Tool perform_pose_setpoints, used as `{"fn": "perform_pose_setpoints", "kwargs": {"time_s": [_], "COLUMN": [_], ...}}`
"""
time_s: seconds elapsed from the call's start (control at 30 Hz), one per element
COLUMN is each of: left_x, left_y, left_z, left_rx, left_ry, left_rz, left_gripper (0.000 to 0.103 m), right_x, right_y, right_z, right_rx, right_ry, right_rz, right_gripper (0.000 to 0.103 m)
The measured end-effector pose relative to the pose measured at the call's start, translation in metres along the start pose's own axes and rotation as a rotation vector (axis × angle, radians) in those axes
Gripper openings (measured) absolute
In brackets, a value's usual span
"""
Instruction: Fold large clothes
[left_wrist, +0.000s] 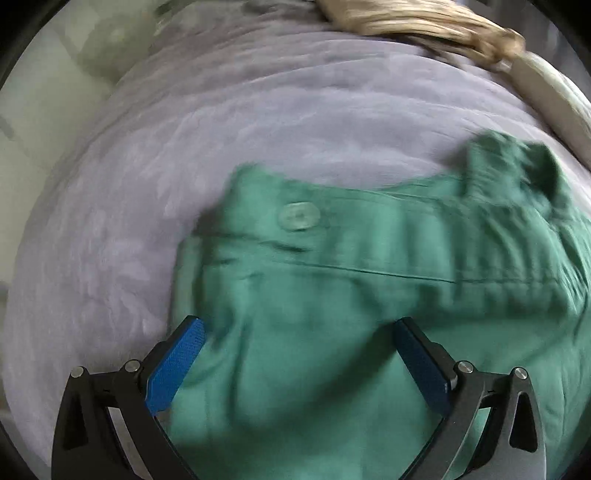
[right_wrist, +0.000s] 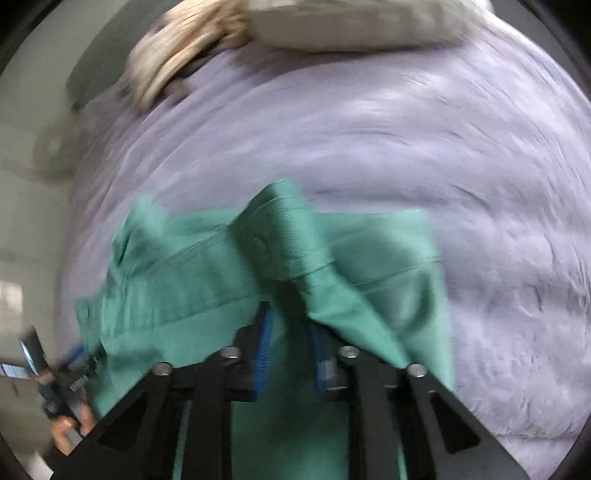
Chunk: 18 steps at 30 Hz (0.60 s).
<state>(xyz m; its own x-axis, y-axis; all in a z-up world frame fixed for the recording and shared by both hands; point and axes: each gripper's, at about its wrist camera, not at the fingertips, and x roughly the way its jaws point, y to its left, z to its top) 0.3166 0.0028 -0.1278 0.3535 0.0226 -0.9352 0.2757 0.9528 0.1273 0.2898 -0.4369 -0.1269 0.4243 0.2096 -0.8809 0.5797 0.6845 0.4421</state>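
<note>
Left gripper lower centre of its view, jaws spread wide, empty, hovering over the green cotton buttoned garment on the lilac bedspread. Waistband runs left-right across frame, just ahead. Right gripper nearly closed, pinching a raised garment fold; it's the nearer one.

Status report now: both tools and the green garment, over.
Left tool open above green garment. Right tool shut on a raised fold. Beige cloth far off, nothing blocking.
</note>
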Motion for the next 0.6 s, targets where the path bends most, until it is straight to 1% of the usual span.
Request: {"fn": "perform_pose_setpoints", "kwargs": {"time_s": [0.03,0.07,0.1,0.13,0.2,0.23,0.27,0.3,0.33,0.37,0.4,0.43,0.5,0.53,0.57,0.6], "left_x": [-0.003,-0.006,-0.01,-0.012,-0.008,-0.004,-0.001,0.002,0.004,0.006,0.009,0.011,0.022,0.025,0.028,0.03], "left_y": [0.012,0.018,0.024,0.028,0.031,0.031,0.029,0.028,0.026,0.025,0.022,0.023,0.023,0.025,0.029,0.032], "left_z": [0.0,0.001,0.001,0.002,0.004,0.005,0.005,0.004,0.004,0.002,0.003,0.002,0.003,0.002,0.003,0.004], "left_rx": [-0.041,-0.058,-0.064,-0.058,-0.028,-0.022,-0.024,-0.03,-0.035,-0.043,-0.048,-0.053,-0.051,-0.049,-0.061,-0.075], "left_ry": [0.004,-0.004,-0.017,-0.029,-0.022,-0.008,0.001,0.005,0.006,0.006,0.007,0.008,0.012,0.014,0.02,0.026], "left_rz": [-0.01,-0.011,-0.006,0.006,0.038,0.053,0.057,0.061,0.068,0.075,0.075,0.069,0.044,0.032,0.028,0.033], "left_gripper": [0.103,0.103,0.103,0.103,0.103,0.103,0.103,0.103,0.103,0.103,0.103,0.103,0.103,0.103,0.103,0.103], "right_x": [-0.01,-0.02,-0.034,-0.042,-0.049,-0.045,-0.041,-0.029,-0.012,-0.005,-0.004,-0.009,-0.017,-0.008,0.0,0.005], "right_y": [-0.01,-0.012,-0.011,-0.008,0.001,0.006,0.009,0.012,0.014,0.014,0.015,0.022,0.024,0.013,-0.001,-0.014], "right_z": [0.0,-0.001,-0.002,-0.003,0.001,0.006,0.009,0.012,0.015,0.01,0.004,0.002,-0.001,0.003,0.006,0.009], "right_rx": [0.048,0.051,0.02,-0.017,-0.101,-0.143,-0.156,-0.164,-0.168,-0.171,-0.178,-0.211,-0.25,-0.237,-0.193,-0.132], "right_ry": [-0.025,-0.057,-0.099,-0.125,-0.152,-0.139,-0.112,-0.069,-0.003,0.038,0.047,-0.004,-0.074,-0.049,-0.016,0.005], "right_rz": [0.033,0.055,0.05,0.027,-0.024,-0.039,-0.037,-0.038,-0.059,-0.085,-0.108,-0.132,-0.133,-0.16,-0.142,-0.097], "right_gripper": [0.013,0.014,0.023,0.047,0.087,0.084,0.081,0.066,0.025,0.006,0.004,0.004,0.004,0.004,0.004,0.003]}}
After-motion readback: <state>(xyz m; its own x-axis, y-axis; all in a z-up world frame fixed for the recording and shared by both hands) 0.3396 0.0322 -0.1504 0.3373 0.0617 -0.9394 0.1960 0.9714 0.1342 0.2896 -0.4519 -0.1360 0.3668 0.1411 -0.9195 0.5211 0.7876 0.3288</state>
